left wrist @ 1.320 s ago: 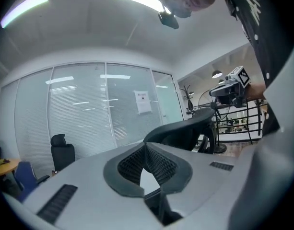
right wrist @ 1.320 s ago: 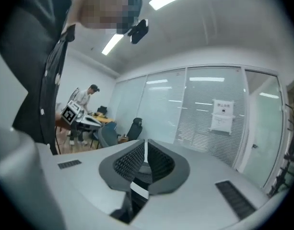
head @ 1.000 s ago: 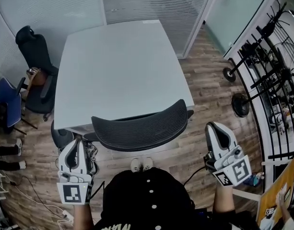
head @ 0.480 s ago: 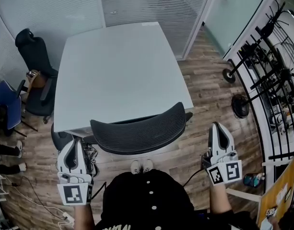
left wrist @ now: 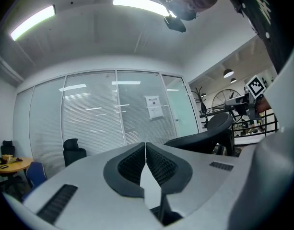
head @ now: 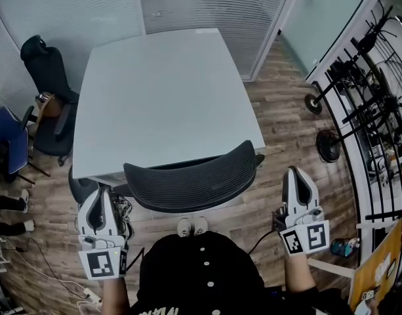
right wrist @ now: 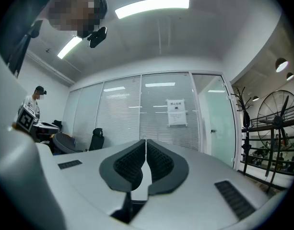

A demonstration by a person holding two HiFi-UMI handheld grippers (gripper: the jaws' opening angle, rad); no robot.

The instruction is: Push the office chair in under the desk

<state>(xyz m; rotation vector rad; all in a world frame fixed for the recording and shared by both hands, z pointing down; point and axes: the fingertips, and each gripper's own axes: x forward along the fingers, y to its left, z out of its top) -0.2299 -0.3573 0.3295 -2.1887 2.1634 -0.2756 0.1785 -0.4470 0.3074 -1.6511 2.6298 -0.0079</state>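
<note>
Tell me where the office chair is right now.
In the head view the office chair stands low in the middle, its mesh back at the near edge of the desk, between the left gripper and the right gripper.

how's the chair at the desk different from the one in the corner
The near chair sits with its back at the near edge of the desk; the corner chair stands clear of it by the glass wall. The corner chair has a headrest; the near chair shows none. Both are black office chairs.
</note>
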